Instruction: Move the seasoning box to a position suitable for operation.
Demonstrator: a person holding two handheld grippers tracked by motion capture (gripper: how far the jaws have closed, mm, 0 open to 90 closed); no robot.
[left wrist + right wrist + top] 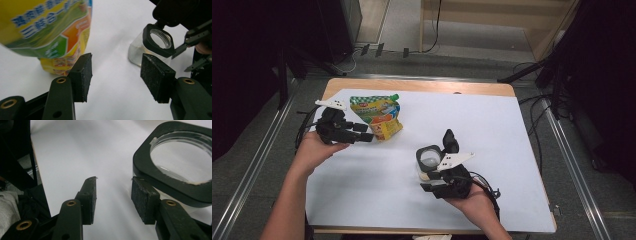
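Though both hand-held grippers gape empty, jar (429, 159) base behind right hand-held gripper (447, 176), pouch (47, 30) cropped.

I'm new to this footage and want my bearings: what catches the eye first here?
The bright yellow-green pouch stands out at the far left of the white table, right by the open left gripper. Nearer the middle sits a clear jar with a black square collar, lid flipped open, beside the open right gripper.

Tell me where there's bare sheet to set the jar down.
Free: the wide stretch right of the pouch toward the table's far right corner, and the near-left area below the left gripper. Crowded: the patch around the jar and right gripper.
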